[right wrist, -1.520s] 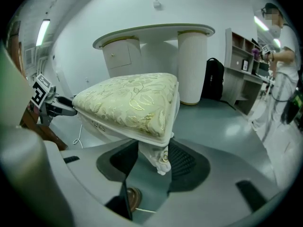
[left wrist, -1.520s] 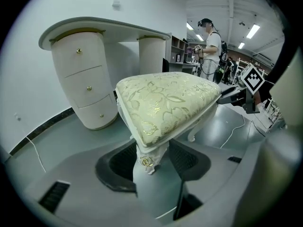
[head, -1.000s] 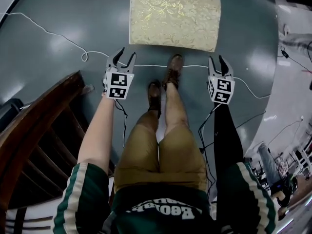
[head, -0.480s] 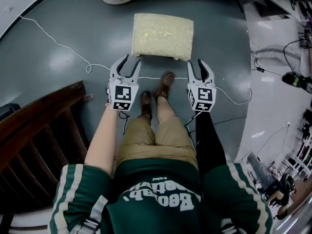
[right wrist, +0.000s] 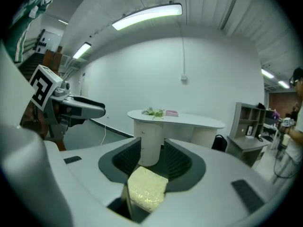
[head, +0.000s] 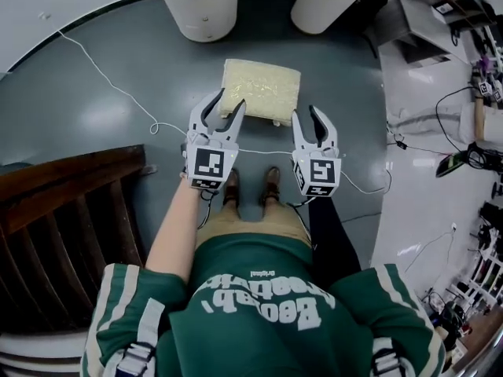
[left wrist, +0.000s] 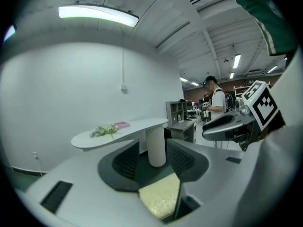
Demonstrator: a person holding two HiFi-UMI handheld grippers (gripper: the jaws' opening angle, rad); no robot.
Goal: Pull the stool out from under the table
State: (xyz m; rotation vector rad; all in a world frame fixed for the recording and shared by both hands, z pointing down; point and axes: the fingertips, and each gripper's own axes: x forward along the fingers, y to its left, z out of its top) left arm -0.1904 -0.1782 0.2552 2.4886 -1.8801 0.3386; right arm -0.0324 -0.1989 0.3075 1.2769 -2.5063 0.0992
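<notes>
Left tongs (left wrist: 151, 157) apart, flowers (left wrist: 105, 131) unseen overhead

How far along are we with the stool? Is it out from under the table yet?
Looks done: the stool stands on open floor, clear of the table. In hand: nothing. The left gripper is open and the right gripper is closing on air, both above the stool's near edge. Left: probably nothing, unless you want it farther out.

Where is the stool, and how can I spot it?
Find the white table with two fat round legs. On the grey floor just in front of it sits the stool. It's the only thing with a pale gold cushion top.
</notes>
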